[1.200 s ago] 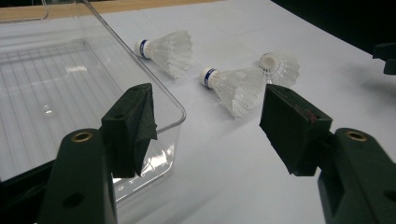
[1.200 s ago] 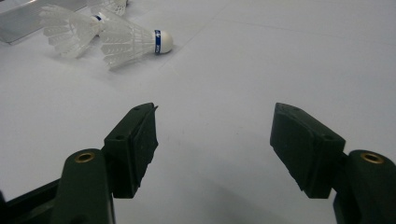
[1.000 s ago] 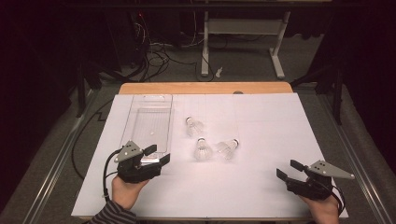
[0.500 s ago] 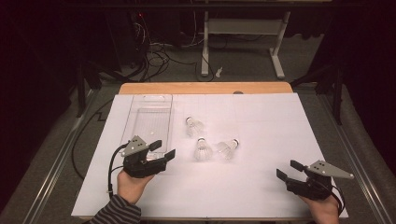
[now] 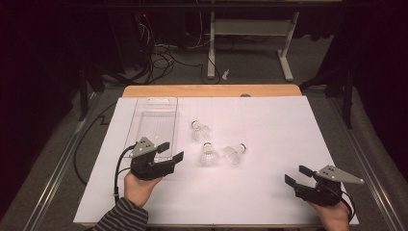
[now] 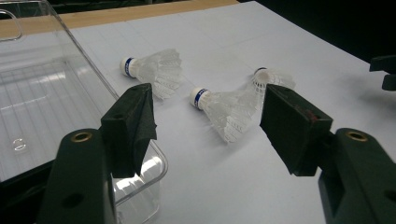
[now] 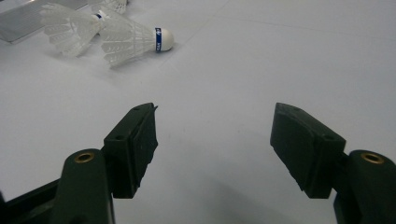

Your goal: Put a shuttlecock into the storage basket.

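Right gripper view, far shuttlecock (image 7: 114, 4) cropped (top edge)

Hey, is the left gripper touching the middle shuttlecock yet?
Apart. The left gripper view shows the left gripper with jaws open and white tabletop between them and the middle shuttlecock; the high view shows the same gap.

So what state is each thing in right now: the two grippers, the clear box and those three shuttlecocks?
Left gripper: open, holding nothing, beside the box.
Right gripper: open, holding nothing, apart from the shuttlecocks.
Box: lidless, nothing inside.
Far shuttlecock: lying on its side.
Middle shuttlecock: lying on its side.
Right shuttlecock: lying on its side, skirt against the middle one.
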`<state>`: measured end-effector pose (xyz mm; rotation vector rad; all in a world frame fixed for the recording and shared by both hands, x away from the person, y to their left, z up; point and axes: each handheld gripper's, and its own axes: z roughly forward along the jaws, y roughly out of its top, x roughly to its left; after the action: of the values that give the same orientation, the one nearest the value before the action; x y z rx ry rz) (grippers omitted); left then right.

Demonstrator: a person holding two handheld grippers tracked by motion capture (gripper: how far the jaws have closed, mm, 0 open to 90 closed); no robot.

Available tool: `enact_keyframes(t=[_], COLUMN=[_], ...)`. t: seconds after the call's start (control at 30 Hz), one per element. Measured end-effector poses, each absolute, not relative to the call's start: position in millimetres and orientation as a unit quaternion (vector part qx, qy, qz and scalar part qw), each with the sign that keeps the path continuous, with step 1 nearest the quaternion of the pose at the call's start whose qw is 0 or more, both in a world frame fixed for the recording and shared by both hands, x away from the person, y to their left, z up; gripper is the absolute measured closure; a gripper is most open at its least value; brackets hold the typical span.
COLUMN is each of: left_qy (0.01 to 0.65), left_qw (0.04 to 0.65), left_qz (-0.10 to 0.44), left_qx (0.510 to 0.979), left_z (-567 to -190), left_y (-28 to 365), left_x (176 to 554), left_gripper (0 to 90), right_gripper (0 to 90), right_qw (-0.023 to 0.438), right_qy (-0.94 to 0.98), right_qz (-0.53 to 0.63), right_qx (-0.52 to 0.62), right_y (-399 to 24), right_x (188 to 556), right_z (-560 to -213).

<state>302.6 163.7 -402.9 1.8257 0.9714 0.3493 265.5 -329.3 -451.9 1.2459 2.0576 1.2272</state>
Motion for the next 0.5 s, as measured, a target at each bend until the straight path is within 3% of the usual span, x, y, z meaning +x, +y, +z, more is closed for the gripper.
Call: enact_keyframes(t=[0.5], left_qy=[0.392], left_qw=[0.500], left_qz=[0.141], left_qx=[0.759], left_z=[-400.7], left_y=[149.7], left_x=[311.8], left_gripper=[35.5], right_gripper=[32.0], right_qw=[0.217], right_qy=[0.743], right_qz=[0.444], right_qx=[0.451], right_y=[-329.7], right_x=[265.5], right_z=[-451.9])
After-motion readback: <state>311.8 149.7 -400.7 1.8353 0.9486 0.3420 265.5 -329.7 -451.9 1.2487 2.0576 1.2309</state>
